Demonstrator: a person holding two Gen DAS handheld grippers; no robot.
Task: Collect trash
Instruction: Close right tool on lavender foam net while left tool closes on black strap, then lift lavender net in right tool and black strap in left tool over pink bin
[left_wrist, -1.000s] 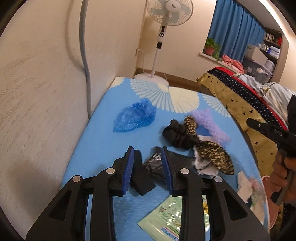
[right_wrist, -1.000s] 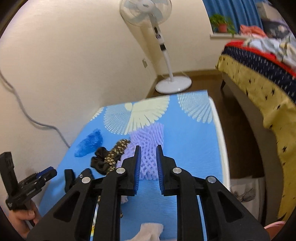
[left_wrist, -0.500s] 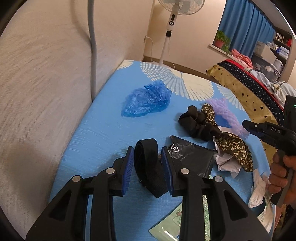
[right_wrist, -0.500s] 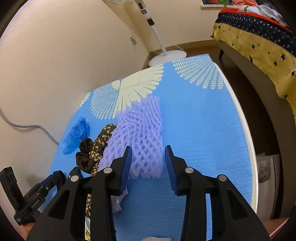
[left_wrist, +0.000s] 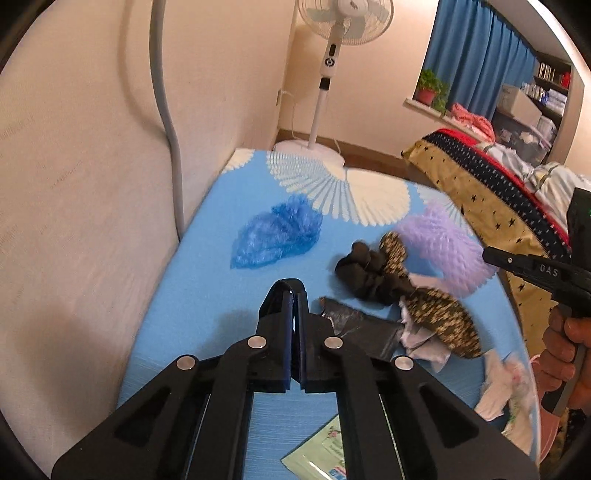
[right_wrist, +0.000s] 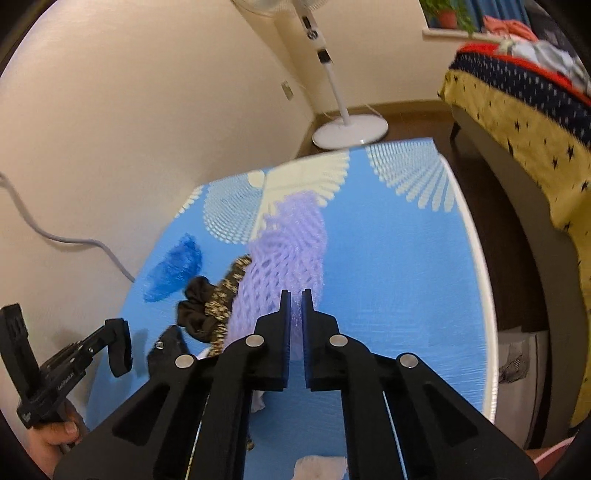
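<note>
We've got both grabs: left gripper (left_wrist: 295, 306) clamped on the black strap (right_wrist: 119, 345), right gripper (right_wrist: 295, 306) closing on purple foam net (right_wrist: 291, 254) mid-frame. Next we'd lift and bin them.

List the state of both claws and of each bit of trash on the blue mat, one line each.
left claw, shut on the black band
black band, pinched, hanging from the left claw
right claw, closing, purple foam net between its pads
blue shoe cover, crumpled, lying loose on the mat
black scrunchie, bunched, lying loose, ungripped
</note>
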